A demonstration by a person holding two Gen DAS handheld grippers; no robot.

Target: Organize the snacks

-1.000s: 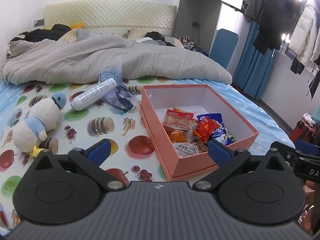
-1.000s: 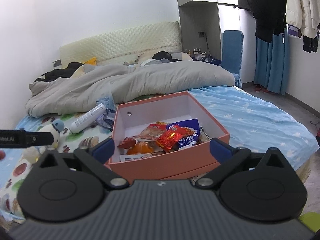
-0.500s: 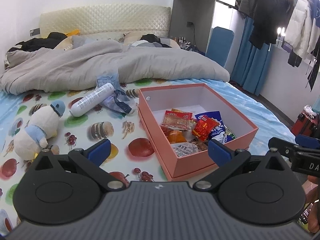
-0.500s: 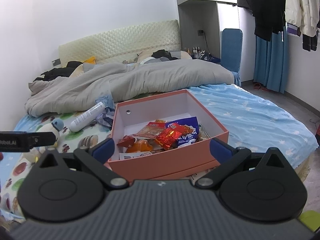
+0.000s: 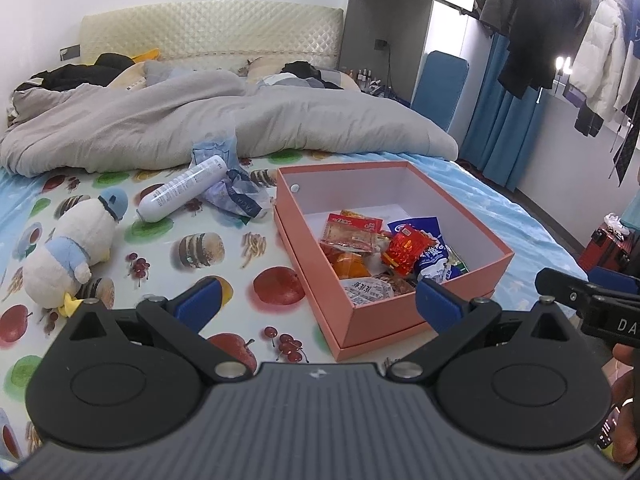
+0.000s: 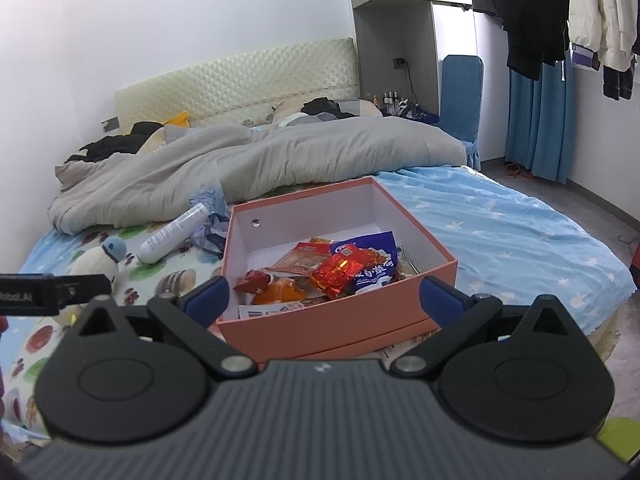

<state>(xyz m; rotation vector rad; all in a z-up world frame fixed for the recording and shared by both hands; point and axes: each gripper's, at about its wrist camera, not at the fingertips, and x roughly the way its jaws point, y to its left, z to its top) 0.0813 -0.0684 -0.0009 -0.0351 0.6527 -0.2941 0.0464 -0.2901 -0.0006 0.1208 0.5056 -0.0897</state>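
A pink cardboard box (image 5: 472, 280) (image 6: 332, 324) sits open on the bed and holds several snack packets. Among them are a red foil packet (image 5: 406, 248) (image 6: 340, 270), a blue-and-white bag (image 5: 430, 256) (image 6: 374, 270) and an orange one (image 5: 348, 264) (image 6: 280, 294). My left gripper (image 5: 318, 302) hovers open in front of the box's near left corner with nothing between its blue pads. My right gripper (image 6: 324, 298) is open too, just short of the box's near wall, also empty.
Left of the box lie a white bottle (image 5: 182, 188) (image 6: 174, 238), crumpled blue wrapping (image 5: 236, 196) and a plush penguin (image 5: 72, 244) (image 6: 98, 262). A grey duvet (image 5: 200, 128) covers the far half of the bed. Clothes hang on a rail at the right (image 5: 560, 40).
Both grippers have drawn back a little from the box and stayed open. The box and its snacks have not moved.
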